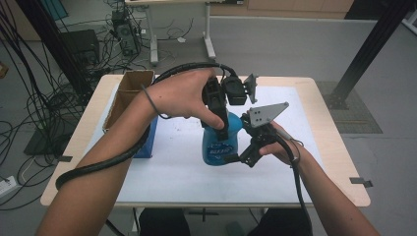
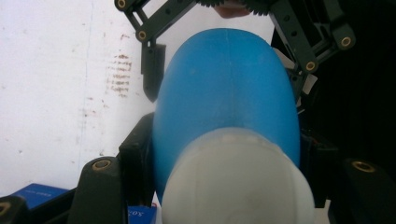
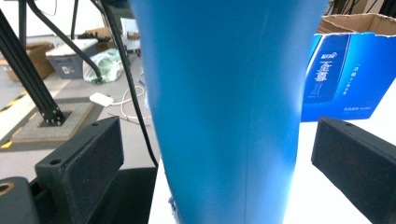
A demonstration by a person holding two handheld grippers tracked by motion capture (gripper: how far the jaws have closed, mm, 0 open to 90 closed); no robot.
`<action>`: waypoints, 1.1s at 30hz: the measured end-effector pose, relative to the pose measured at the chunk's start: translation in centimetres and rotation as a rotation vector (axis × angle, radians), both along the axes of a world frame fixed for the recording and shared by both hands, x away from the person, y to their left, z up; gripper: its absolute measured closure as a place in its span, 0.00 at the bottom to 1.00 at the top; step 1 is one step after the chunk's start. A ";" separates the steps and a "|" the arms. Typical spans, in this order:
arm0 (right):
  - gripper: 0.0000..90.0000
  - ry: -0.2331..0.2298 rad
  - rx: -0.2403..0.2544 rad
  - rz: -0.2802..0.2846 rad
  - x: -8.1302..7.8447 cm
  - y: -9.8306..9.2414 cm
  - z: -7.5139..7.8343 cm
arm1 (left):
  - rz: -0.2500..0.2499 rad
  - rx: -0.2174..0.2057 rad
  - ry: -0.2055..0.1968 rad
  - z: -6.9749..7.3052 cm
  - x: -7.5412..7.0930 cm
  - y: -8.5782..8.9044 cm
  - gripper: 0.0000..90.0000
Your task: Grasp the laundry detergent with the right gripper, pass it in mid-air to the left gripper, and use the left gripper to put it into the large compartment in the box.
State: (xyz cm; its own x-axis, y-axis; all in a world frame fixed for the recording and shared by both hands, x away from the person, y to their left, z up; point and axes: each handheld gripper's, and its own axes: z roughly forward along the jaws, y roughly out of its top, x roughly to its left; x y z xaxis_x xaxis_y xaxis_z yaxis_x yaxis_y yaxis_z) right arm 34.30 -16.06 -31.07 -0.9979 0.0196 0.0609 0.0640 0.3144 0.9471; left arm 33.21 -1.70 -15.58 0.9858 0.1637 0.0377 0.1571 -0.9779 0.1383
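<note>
Nearest the person, the right gripper (image 1: 236,158) sat low beside the blue bottle (image 1: 220,142), its 2 jaws standing released on either side of the bottle's body. In the right gripper view both black pads (image 3: 95,161) stood clear of the blue wall, with a gap on each side. Just beyond, the left gripper (image 1: 220,125) came down from above and was clenched on the bottle's upper part; in the left gripper view its jaws pressed the blue shoulder just under the white cap (image 2: 236,179).

The bottle stood upright on the white mat (image 1: 162,167) near the table's middle, its long axis vertical, cap end up towards the left hand (image 1: 179,96) and base on the mat. Farther left lay a blue box (image 1: 147,140) and an open cardboard carton (image 1: 129,91).

By the look of it, the step in hand was a handover: the left gripper alone carried the bottle. The next move probably called for keeping that top grip firm while the right gripper either backed away or took a fresh hold.
</note>
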 end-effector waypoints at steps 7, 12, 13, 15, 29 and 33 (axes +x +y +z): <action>0.03 -0.001 -0.053 -0.014 -0.1 -0.3 0.4 | 0.017 0.006 0.006 -0.1 0.2 0.2 0.42; 0.03 -0.017 -0.104 -0.027 -0.1 -0.8 0.7 | 0.033 0.005 0.003 -0.1 0.4 0.4 0.42; 0.04 -0.016 -0.112 -0.032 0.0 -0.9 0.8 | 0.037 0.004 0.003 -0.1 0.4 0.5 0.42; 0.04 -0.012 -0.126 -0.036 0.0 -1.2 0.9 | 0.043 0.009 0.004 -0.1 0.5 0.6 0.42; 0.06 0.025 -0.286 -0.136 0.6 -4.0 0.7 | 0.092 0.029 0.005 0.4 1.0 1.4 0.42; 0.06 0.029 -0.332 -0.159 0.7 -4.9 0.7 | 0.116 0.022 0.001 0.6 1.2 1.9 0.42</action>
